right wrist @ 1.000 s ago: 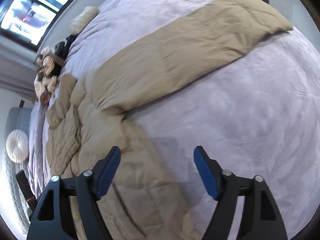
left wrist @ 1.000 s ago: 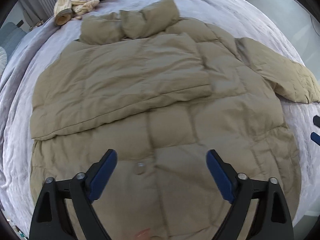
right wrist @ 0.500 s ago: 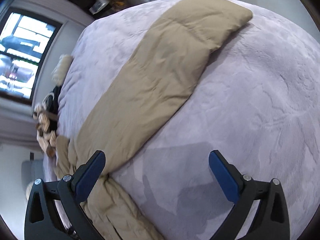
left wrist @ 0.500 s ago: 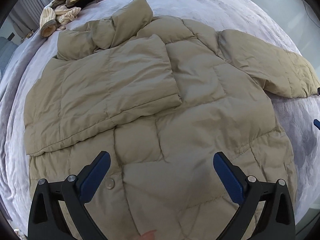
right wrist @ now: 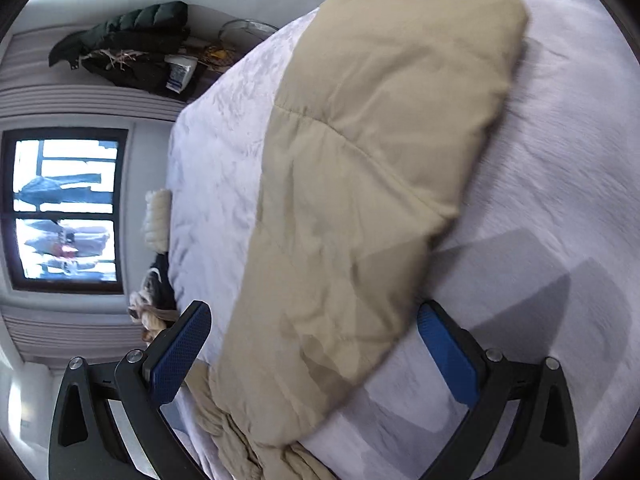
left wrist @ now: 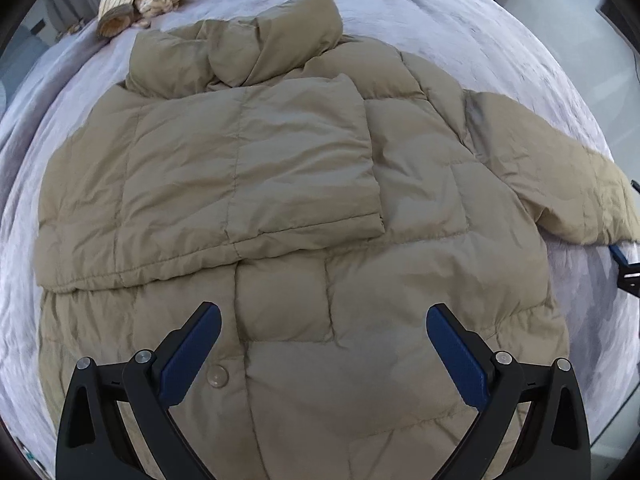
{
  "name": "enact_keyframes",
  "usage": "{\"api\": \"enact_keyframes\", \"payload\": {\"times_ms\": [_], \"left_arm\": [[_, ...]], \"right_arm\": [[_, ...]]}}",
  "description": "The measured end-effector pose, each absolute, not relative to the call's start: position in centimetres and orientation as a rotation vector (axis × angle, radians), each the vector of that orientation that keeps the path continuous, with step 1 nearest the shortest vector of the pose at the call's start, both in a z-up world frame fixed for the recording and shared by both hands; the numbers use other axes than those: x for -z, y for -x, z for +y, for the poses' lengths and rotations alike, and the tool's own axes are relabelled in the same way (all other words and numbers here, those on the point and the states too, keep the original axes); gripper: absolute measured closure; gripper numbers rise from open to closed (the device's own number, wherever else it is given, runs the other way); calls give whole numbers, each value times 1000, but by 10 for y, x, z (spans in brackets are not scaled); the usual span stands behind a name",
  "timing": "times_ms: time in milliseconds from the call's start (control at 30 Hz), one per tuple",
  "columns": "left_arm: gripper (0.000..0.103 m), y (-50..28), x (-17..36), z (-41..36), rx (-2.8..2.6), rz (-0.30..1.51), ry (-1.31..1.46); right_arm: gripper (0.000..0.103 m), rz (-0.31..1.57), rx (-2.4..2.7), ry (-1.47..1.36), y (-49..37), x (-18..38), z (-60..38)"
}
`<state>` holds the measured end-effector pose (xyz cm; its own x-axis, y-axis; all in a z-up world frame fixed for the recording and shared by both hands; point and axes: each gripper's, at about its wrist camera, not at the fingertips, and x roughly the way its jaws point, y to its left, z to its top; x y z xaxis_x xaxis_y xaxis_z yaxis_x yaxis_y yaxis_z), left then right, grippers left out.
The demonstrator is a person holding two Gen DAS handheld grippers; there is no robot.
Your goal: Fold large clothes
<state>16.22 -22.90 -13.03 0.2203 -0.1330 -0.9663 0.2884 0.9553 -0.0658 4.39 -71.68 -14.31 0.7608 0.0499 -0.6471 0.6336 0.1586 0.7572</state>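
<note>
While my tan puffy coat (left wrist: 304,208) is lying flat on the bed (left wrist: 460,20) with one sleeve folded over its front, I am holding my left hand-held gripper (left wrist: 323,350) wide open above its bottom part. My right hand-held gripper (right wrist: 314,346) is gaping wide around the other sleeve (right wrist: 360,184), gripping nothing.

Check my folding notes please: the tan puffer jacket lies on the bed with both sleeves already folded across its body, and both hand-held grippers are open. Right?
Not quite. Only one sleeve is folded across the jacket; the other sleeve lies stretched out on the bed, as the left wrist view shows. The left hand-held gripper and right hand-held gripper are indeed open.
</note>
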Motion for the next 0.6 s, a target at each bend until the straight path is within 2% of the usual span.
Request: {"api": "enact_keyframes", "payload": {"times_ms": [333,367,400,433,467,500,600], "left_arm": [[0,-160,115,-220,312,1277,-143],[0,-160,113,-217,311,1275,-141],[0,-159,113,-216,309,1272,-138],[0,-161,112,-211,308,1270,-134],[0,-161,111,-208,305,1267,-131],[0,-163,109,-201,301,1264,-126],[0,-167,108,-185,278,1253,-95]], "right_arm": [[2,512,377,-1446,-76,139,-729],[9,517,365,-1453,-79,137,-728],[30,537,369,-1456,-83,137,-727],[45,569,380,-1462,-87,137,-727],[74,588,386,-1475,-90,138,-726],[90,588,386,-1482,-91,137,-726],[95,577,401,-1414,-97,122,-720]]}}
